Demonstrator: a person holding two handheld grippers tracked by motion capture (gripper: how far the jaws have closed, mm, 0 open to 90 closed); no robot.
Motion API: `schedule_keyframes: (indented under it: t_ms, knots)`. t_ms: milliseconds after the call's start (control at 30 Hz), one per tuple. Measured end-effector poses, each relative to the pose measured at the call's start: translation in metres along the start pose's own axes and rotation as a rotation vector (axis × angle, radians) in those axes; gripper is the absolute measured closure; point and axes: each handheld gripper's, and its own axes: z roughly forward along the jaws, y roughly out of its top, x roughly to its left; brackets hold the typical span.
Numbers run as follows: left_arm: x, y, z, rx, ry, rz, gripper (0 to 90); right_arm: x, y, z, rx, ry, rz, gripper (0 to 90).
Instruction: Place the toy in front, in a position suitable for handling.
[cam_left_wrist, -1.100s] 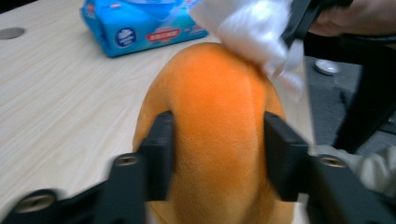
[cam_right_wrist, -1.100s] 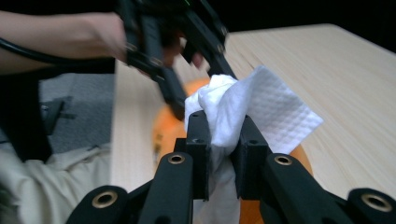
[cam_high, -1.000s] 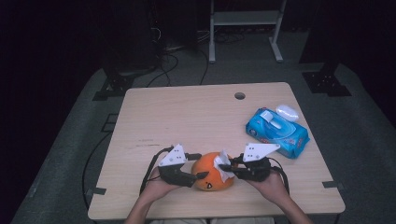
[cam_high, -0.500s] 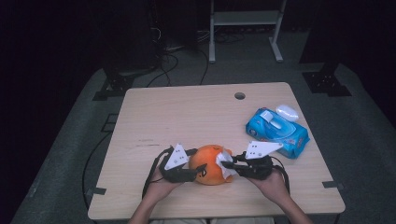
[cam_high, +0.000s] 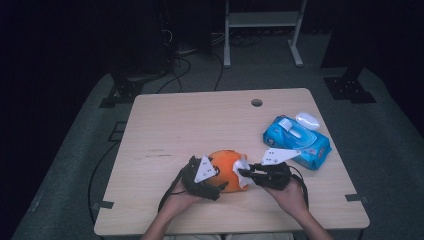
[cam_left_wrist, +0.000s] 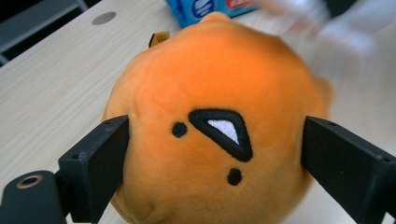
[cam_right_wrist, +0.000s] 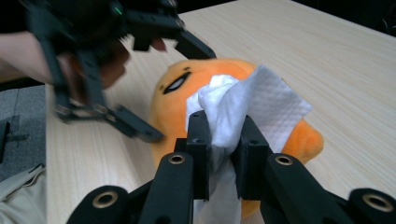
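Note:
A round orange plush toy (cam_high: 225, 165) with a stitched face lies near the table's front edge. My left gripper (cam_high: 220, 176) has its jaws on either side of it. In the left gripper view the plush (cam_left_wrist: 210, 93) bulges between the two jaws of the left gripper (cam_left_wrist: 217, 126), which have just been opening and no longer squeeze it. My right gripper (cam_right_wrist: 224, 119) is shut on a crumpled white wipe (cam_right_wrist: 261, 102) held against the plush (cam_right_wrist: 173, 102). In the high view the right gripper (cam_high: 242, 173) and the wipe (cam_high: 241, 165) meet the plush's right side.
A blue pack of wipes (cam_high: 297, 142) lies at the right of the wooden table (cam_high: 190, 125), with a small white oval object (cam_high: 307, 120) behind it. A cable hole (cam_high: 256, 102) sits near the far edge. A metal stand is on the floor beyond.
The left gripper has shifted in closer along the plush and a little lower, and its jaws have spread wider around it. The right gripper with the wipe has stayed put.

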Motion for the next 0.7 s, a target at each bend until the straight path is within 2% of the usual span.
schedule_keyframes:
  t_ms: [67, 133, 233, 333, 467, 567, 700]
  knots:
    - [0.000, 0.001, -0.001, -0.004, 0.012, 0.011, 29.1, -0.004, -0.002, -0.006, -0.001, 0.000, 0.011, 77.6]
    - [0.000, 0.002, -0.002, -0.010, 0.020, 0.020, 39.5, -0.010, -0.006, -0.010, 0.007, -0.005, 0.029, 77.6]
    - [-0.001, 0.003, -0.004, -0.048, 0.031, -0.005, 48.8, -0.019, -0.013, -0.016, 0.023, -0.017, 0.055, 77.6]
    - [0.002, 0.003, -0.003, -0.080, 0.044, -0.054, 51.0, -0.024, -0.017, -0.024, 0.035, -0.037, 0.058, 77.5]
    - [0.001, 0.002, -0.001, -0.090, 0.057, -0.061, 49.3, -0.034, -0.026, -0.037, 0.055, -0.081, 0.072, 77.5]
    - [0.000, 0.004, -0.002, -0.094, 0.101, -0.040, 49.4, -0.042, -0.035, -0.044, 0.067, -0.103, 0.094, 77.5]
    - [0.004, 0.001, -0.001, -0.103, 0.103, -0.079, 49.4, -0.046, -0.043, -0.050, 0.084, -0.107, 0.106, 77.5]
